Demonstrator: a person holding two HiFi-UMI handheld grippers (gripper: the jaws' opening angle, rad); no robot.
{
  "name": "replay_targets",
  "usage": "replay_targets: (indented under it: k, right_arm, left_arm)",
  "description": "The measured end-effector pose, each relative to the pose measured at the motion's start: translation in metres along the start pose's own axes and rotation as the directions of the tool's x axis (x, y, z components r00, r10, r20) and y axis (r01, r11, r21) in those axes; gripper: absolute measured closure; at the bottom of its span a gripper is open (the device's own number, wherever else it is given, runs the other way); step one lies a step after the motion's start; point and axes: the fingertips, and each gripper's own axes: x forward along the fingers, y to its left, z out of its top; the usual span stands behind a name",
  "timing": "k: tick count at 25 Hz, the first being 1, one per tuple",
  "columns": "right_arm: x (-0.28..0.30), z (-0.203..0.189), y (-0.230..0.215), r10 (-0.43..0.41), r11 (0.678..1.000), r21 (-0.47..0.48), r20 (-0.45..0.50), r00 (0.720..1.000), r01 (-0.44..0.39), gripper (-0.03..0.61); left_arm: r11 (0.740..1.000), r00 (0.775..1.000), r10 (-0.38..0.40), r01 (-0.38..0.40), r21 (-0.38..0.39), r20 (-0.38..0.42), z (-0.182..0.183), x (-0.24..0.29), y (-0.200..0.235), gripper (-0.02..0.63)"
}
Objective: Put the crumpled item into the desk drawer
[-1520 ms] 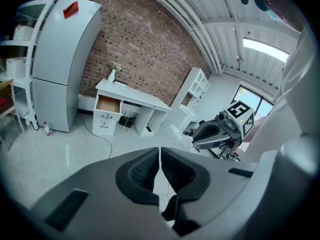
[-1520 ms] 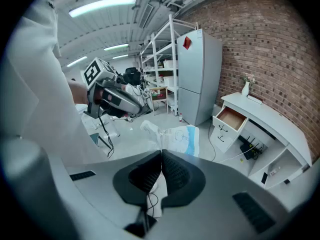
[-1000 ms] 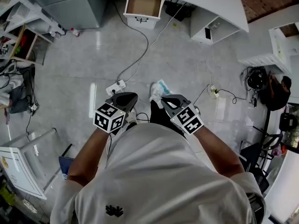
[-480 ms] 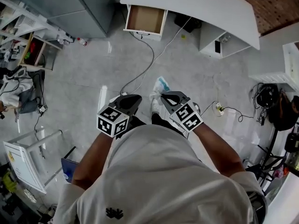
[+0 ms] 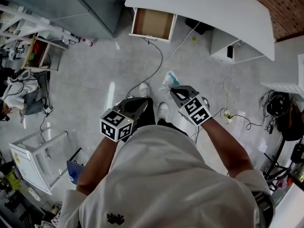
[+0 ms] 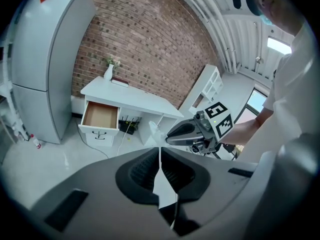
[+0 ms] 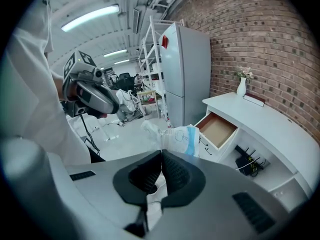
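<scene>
Crumpled white-and-blue wrapper (image 5: 169,78) sticks out of the right tongs (image 5: 175,90) in the head view, short of the open white drawer with a brown inside (image 5: 153,24) and slightly to its right. Over the last second that drawer has drawn closer to the person, so the carry looks well under way, though the drop does not seem within reach yet. The left tongs (image 5: 144,102) sit about as far short of the drawer. A white cable (image 5: 162,61) trails across the floor from below the drawer toward the person's feet and could snag a step.

The left gripper view shows its tongs (image 6: 160,151) pressed together on nothing, with bare floor leading up to the drawer (image 6: 100,115).

The right gripper view shows its tongs (image 7: 161,154) clamped on the wrapper (image 7: 177,138). Beyond it the drawer (image 7: 217,129) stands pulled out from under the white curved surface (image 7: 270,119), its top unobstructed. A grey refrigerator (image 7: 185,74) just left of the drawer narrows that side.
</scene>
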Motion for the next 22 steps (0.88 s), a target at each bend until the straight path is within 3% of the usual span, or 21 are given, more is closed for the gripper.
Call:
replay_targets:
  k: [7,14,22]
  right_arm:
    - [0.066,0.061,-0.074,-0.032,0.999,-0.038,-0.058,0.998,0.030,0.549]
    - [0.158,0.086,-0.155,-0.083,0.992,-0.103,-0.132,0.988,0.070,0.549]
    - [0.265,0.111,-0.273,-0.105,0.975,-0.216,-0.202,0.974,0.061,0.549]
  left_arm:
    - [1.000,1.000,-0.014,0.014,-0.005,0.022,0.070,0.013,0.091,0.583]
    - [0.998,0.999,-0.050,0.050,0.040,-0.007,0.112,0.031,0.172,0.583]
    - [0.998,1.000,0.009,-0.010,-0.061,-0.013,0.157,0.081,0.251,0.582]
